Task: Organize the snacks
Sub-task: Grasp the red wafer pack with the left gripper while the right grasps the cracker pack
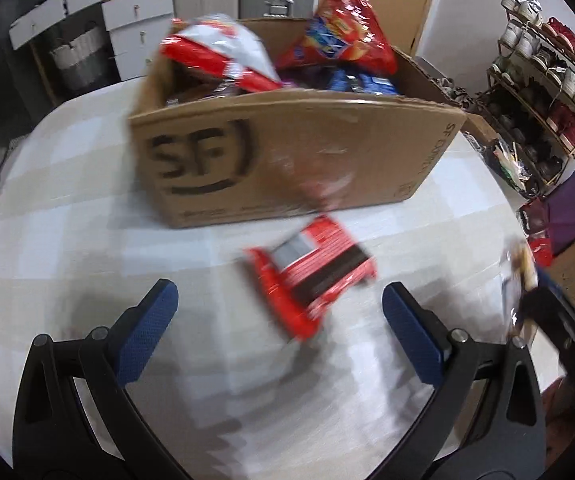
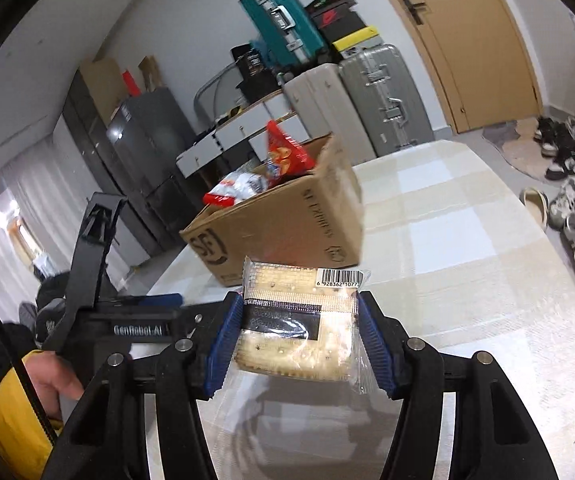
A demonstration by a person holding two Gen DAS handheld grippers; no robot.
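On the checked tablecloth point(image 1: 67, 208), near side of the SF cardboard box point(image 1: 287, 152), we see a red snack packet point(image 1: 311, 276) lying flat, blurred, just ahead of our left gripper point(image 1: 279, 320). Its jaws stand wide apart and hold nothing; the packet sits between and slightly beyond the blue pads point(image 1: 147, 328). Over on the right, our right gripper point(image 2: 299, 336) is closed snugly on a clear-wrapped cracker pack point(image 2: 299, 320), barcode sticker at its far right corner, held above the table with the box point(image 2: 287, 216) farther ahead and to the left. That box already bulges with a red chip bag point(image 1: 343, 28), a red-and-white bag point(image 1: 223, 52) and blue packets point(image 1: 351, 80).

We judge we're mid-sort: one snack in hand, one waiting. Next, the crackers want carrying over the box rim and releasing into a free gap, while the left lowers, straddles the red packet and pinches it across its narrow side. It's slippery film, so a slip is possible.
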